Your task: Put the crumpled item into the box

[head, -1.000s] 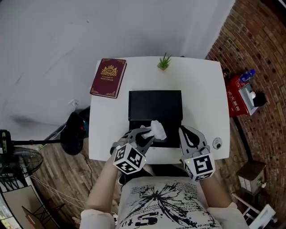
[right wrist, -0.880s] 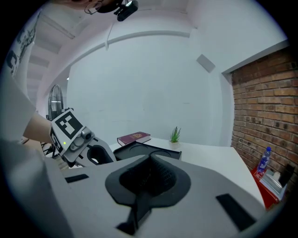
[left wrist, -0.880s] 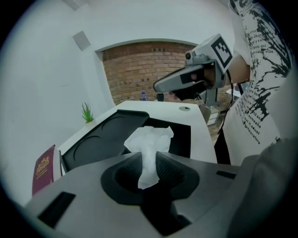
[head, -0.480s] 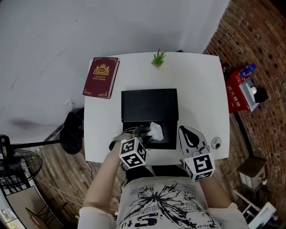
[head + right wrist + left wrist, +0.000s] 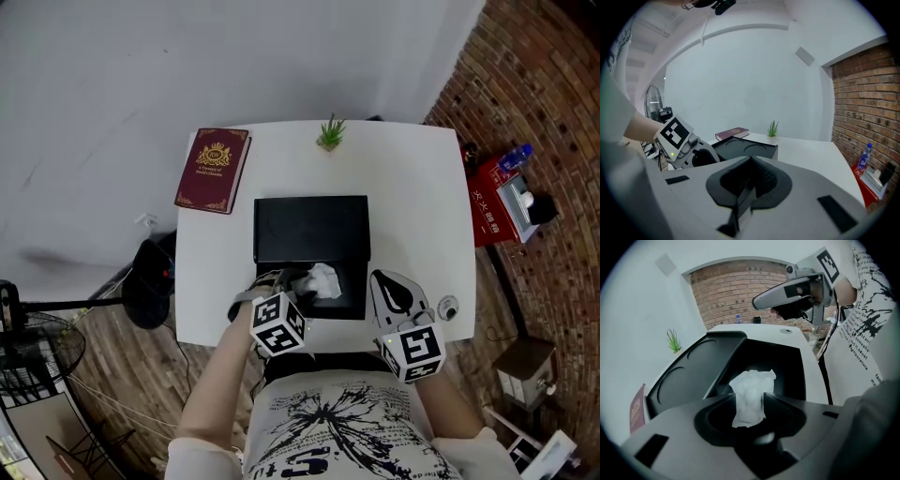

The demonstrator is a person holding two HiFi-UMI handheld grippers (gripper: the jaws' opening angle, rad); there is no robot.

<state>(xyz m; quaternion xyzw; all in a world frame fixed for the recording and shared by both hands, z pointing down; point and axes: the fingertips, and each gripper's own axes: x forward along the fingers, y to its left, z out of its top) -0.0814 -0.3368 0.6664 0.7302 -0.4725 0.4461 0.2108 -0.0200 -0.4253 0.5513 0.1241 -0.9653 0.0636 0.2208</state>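
Observation:
A black box (image 5: 356,298) lies open on the white table (image 5: 412,206), its lid (image 5: 311,230) folded back behind it. My left gripper (image 5: 298,281) reaches over the box's near left part with the crumpled white paper (image 5: 324,281) between its fingertips. In the left gripper view the paper (image 5: 751,394) fills the gap between the jaws above the box's dark inside (image 5: 787,366). The pads touch it while the jaws are opening. My right gripper (image 5: 380,278) hovers shut and empty beside the box's near right corner.
A maroon book (image 5: 213,170) lies at the table's far left. A small potted plant (image 5: 329,134) stands at the far edge. A small round object (image 5: 448,307) sits near the right front corner. Red items (image 5: 497,202) are on the floor at right, and a fan (image 5: 37,347) at left.
My left gripper has carried the paper lower, down over the box's open part. The right gripper has barely moved.

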